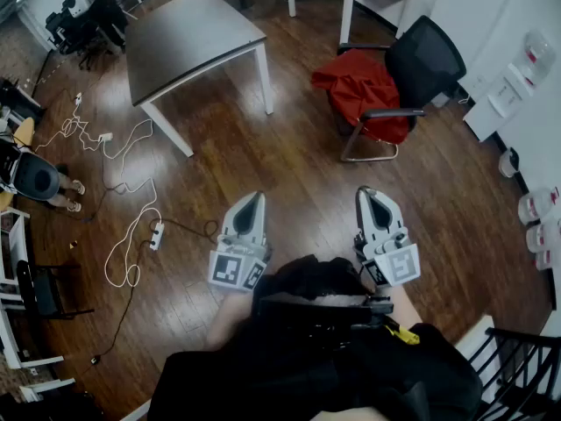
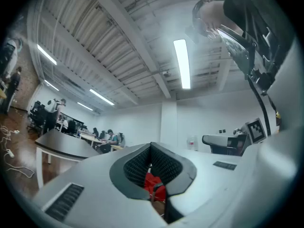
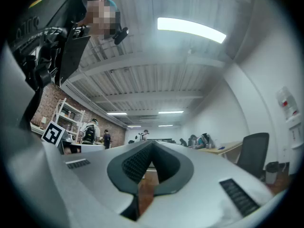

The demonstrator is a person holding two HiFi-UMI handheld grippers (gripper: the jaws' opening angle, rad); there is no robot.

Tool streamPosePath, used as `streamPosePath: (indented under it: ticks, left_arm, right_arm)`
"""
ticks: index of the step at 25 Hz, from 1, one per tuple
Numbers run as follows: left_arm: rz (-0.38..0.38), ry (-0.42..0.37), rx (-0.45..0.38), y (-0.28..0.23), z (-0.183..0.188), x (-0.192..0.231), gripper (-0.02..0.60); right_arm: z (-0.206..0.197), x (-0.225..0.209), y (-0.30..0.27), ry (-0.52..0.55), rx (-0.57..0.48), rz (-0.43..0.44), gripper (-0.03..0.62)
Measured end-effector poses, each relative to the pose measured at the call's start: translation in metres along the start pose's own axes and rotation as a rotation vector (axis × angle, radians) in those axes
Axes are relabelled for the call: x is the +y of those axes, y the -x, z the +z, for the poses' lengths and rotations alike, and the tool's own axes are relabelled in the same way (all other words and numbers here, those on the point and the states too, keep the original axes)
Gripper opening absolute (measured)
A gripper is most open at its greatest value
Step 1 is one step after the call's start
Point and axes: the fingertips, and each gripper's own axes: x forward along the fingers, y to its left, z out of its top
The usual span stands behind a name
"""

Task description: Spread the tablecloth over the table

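Head view: left gripper [image 1: 252, 202] and right gripper [image 1: 370, 196], pale grey plastic shells with black pads, both pinched fully closed, nothing held. Red tablecloth [image 1: 361, 90] crumpled in a soft heap on the seat of a black mesh-back chair [image 1: 425, 60], well ahead of both grippers and right of the table [image 1: 188, 38]. Dark matte rectangular top, white legs. Glossy dark plank floor [image 1: 289, 174], loose white cables [image 1: 131, 235] at left. Left gripper view: tips meeting at [image 2: 151, 146], ribbed black pads, nothing gripped; red cloth [image 2: 154, 184] seen far off through the hollow below the tips; corrugated white ceiling, long strip light [image 2: 182, 63]. Right gripper view: closed the same way [image 3: 152, 145], only wood floor through the hollow; chair [image 3: 251, 153] at right, brick wall [image 3: 47, 103] at left.
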Motion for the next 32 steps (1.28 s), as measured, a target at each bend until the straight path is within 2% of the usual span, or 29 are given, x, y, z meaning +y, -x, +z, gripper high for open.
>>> streamPosePath:
  ticks: [4, 8, 11, 15, 19, 23, 27, 32]
  left_arm:
    - [0.082, -0.001, -0.02, 0.015, 0.003, 0.041, -0.006]
    - [0.161, -0.014, -0.01, 0.022, -0.005, 0.07, -0.006]
    - [0.216, -0.012, 0.001, 0.014, -0.012, 0.092, -0.006]
    - [0.254, -0.02, 0.01, -0.026, -0.019, 0.118, -0.006]
    - [0.241, -0.045, 0.039, -0.099, -0.026, 0.136, -0.006]
    - [0.216, -0.064, 0.053, -0.175, -0.028, 0.155, -0.006]
    - [0.159, -0.089, 0.009, -0.239, -0.014, 0.178, -0.006]
    - [0.075, -0.118, 0.04, -0.341, -0.028, 0.193, -0.006]
  right_arm:
    - [0.008, 0.027, -0.051, -0.053, -0.044, 0.069, 0.003]
    - [-0.025, 0.032, -0.086, -0.022, 0.015, 0.152, 0.003]
    - [-0.043, 0.025, -0.113, -0.058, 0.031, 0.184, 0.004]
    - [-0.064, -0.002, -0.154, -0.068, 0.037, 0.222, 0.003]
    - [-0.08, -0.057, -0.213, -0.091, 0.064, 0.208, 0.003]
    - [-0.084, -0.121, -0.264, -0.11, 0.032, 0.184, 0.003]
    - [-0.068, -0.172, -0.304, -0.078, -0.015, 0.116, 0.003]
    - [-0.068, -0.244, -0.343, -0.053, -0.034, 0.053, 0.003]
